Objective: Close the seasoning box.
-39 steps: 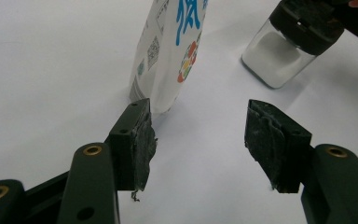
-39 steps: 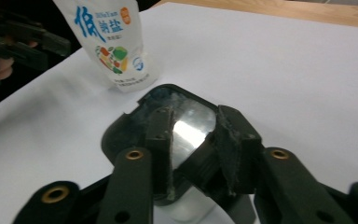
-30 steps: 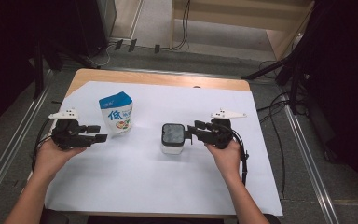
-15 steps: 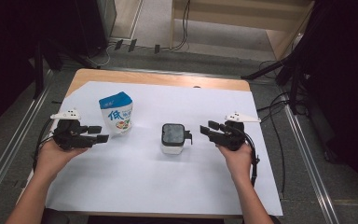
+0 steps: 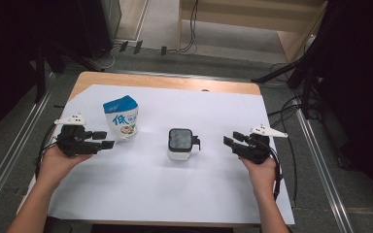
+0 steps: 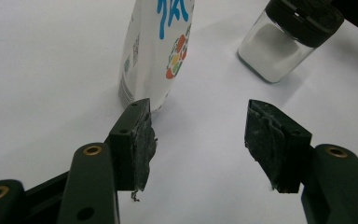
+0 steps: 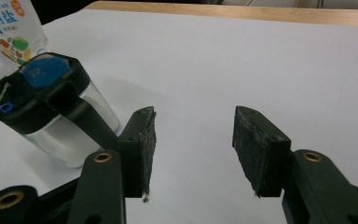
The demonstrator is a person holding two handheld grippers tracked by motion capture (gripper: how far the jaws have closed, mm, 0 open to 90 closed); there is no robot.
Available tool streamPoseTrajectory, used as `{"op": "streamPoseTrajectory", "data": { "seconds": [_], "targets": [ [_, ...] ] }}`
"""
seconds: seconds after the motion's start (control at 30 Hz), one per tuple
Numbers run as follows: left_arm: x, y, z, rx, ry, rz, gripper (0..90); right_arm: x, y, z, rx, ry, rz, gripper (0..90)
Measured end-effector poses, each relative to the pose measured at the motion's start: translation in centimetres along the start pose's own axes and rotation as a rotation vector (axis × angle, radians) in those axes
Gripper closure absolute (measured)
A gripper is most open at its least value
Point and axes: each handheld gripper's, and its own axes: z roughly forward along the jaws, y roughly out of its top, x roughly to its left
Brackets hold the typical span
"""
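A white pouch with blue print [image 5: 122, 118] stands upright left of the table's middle; its lower part [image 6: 156, 51] rises just beyond my left jaw. A clear jar with a black lid [image 5: 180, 143] stands mid-table, half full of white powder [image 6: 286, 39], with its lid [image 7: 35, 88] seen at left in the right gripper view. My left gripper [image 5: 108, 141] lies open just left of the pouch, nothing between its pads. My right gripper [image 5: 228, 143] is open and empty, well to the right of the jar; its jaws have just been opening.
A white sheet [image 5: 213, 189] covers most of the wooden table [image 5: 175, 82], whose bare edge runs along the far side. Cables [image 5: 286, 111] trail on the floor to the right.
My right gripper has let go of the jar and drawn back to the right, away from it. The jar stays where it stood. The left hand has not moved.
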Motion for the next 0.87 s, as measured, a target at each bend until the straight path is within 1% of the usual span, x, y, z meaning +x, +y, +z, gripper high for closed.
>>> {"op": "streamPoseTrajectory", "data": {
  "seconds": [0.23,0.3,0.33,0.4,0.43,0.5,0.6,0.73,0.8,0.87],
  "targets": [
    [0.0,-0.1,0.0,0.008,0.005,0.006,42.2,-0.6,-0.7,-0.8,0.003,-0.026,0.017,48.1],
    [0.1,-0.1,0.0,-0.003,-0.002,-0.008,42.0,-0.8,-0.9,-0.9,0.008,-0.034,0.018,47.8],
    [0.1,-0.1,0.0,-0.003,0.002,-0.008,42.0,-0.9,-1.0,-1.0,0.008,-0.038,0.019,47.8],
    [0.2,-0.1,-0.1,0.005,-0.002,-0.004,42.0,-1.0,-1.2,-1.2,0.009,-0.043,0.024,47.5],
    [0.3,-0.1,0.0,-0.001,0.000,-0.004,42.0,-1.1,-1.2,-1.3,0.010,-0.047,0.025,47.3],
    [0.3,-0.2,0.0,-0.001,0.004,-0.010,42.0,-1.3,-1.3,-1.4,0.006,-0.051,0.028,47.2],
    [0.4,-0.3,0.2,0.006,0.005,-0.004,42.0,-1.3,-1.3,-1.4,0.005,-0.054,0.034,47.0],
    [0.4,-0.3,0.3,0.007,-0.003,-0.010,41.9,-1.2,-1.3,-1.2,0.011,-0.051,0.026,46.8],
    [0.5,-0.3,0.3,0.012,0.002,-0.003,41.9,-1.2,-1.3,-1.1,0.015,-0.051,0.023,46.8],
    [0.6,-0.3,0.3,0.008,-0.003,-0.013,41.7,-1.1,-1.3,-1.0,0.017,-0.047,0.024,46.8]
  ]
}}
